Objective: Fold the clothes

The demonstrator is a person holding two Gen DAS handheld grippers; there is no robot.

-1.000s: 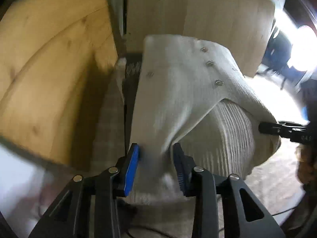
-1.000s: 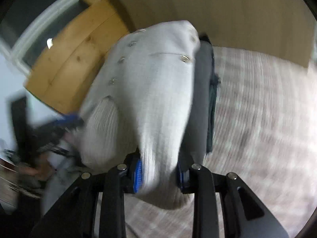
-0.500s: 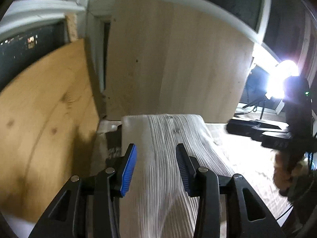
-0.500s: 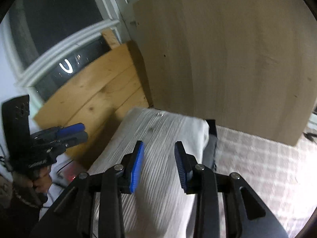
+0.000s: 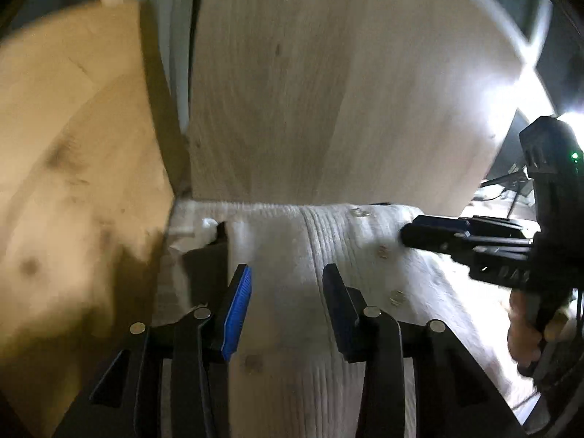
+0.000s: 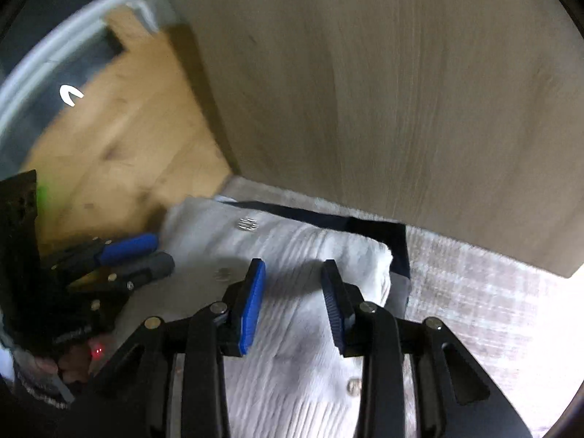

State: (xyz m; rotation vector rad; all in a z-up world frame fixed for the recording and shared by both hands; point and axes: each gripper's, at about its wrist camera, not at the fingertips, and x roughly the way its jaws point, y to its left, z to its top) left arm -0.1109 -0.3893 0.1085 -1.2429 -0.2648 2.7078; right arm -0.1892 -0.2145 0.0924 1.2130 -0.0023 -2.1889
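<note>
Dim, motion-blurred, glare at right

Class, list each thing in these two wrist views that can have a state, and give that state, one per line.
White knit garment: folded, lying flat, released.
Dark garment: lying under the white one, edge showing.
Left gripper: open, above the white garment.
Right gripper: open, above the white garment.

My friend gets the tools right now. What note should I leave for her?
Left tool: open, holding nothing, over the white ribbed knit cardigan with metal buttons.
Right tool: open, empty, over the same cardigan.
The cardigan lies folded on the checked cloth, on top of a dark garment, by the wooden boards.
Done: fold laid down.
Left: probably tidying edges; other clothes aren't visible.
</note>
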